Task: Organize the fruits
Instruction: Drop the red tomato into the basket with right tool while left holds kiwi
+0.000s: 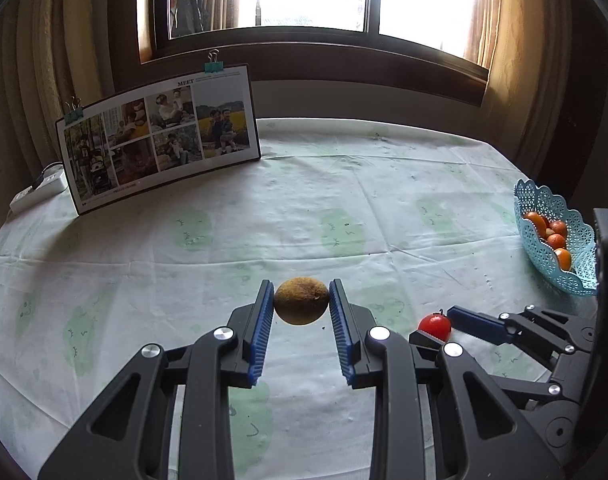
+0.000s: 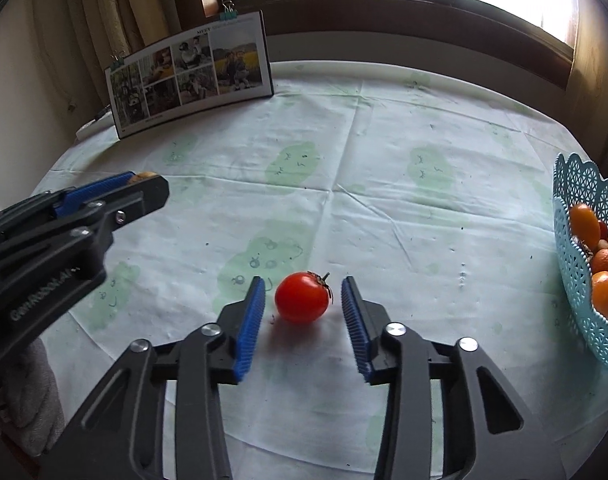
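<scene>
I see open worktop (image 2: pixel 383 168) ahead; the blue lattice plastic basket (image 2: pixel 575 216) blocks the right edge (leaning photo board (image 2: pixel 192 76) far-left).

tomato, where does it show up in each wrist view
Left wrist view: the tomato sits low right, beside the right gripper's jaws.
Right wrist view: the tomato is low centre, between that gripper's jaws, pads not touching it.
Shared landmark: the blue basket at the right edge of both.
</scene>
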`<state>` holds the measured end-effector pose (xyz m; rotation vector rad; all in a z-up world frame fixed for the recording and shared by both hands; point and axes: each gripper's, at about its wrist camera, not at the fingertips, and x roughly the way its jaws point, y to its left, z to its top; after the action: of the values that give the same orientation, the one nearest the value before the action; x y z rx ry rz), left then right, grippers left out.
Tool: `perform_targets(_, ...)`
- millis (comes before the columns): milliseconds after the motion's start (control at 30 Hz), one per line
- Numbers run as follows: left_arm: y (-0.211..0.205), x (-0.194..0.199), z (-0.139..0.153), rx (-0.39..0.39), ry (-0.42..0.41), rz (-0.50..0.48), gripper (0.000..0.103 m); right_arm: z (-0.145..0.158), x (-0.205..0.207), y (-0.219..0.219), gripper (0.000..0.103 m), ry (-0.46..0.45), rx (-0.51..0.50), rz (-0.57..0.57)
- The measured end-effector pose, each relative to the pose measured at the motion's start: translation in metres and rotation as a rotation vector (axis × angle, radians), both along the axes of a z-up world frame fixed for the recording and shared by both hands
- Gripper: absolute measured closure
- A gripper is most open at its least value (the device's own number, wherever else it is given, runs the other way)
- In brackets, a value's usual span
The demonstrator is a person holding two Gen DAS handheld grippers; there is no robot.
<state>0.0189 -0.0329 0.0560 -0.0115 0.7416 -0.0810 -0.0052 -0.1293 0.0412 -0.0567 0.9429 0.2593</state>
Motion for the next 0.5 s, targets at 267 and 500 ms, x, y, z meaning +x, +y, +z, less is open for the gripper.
perform_targets(267,-0.001,0.000,-0.001,0.005,0.004,-0.002,0.074,-0.004,-0.001,-0.002,0.074,0.003,0.006,-0.006)
perform_targets(500,-0.001,0.000,-0.001,0.005,0.005,-0.002,0.074,0.008,-0.006,-0.011,0.074,-0.029,0.037,-0.037)
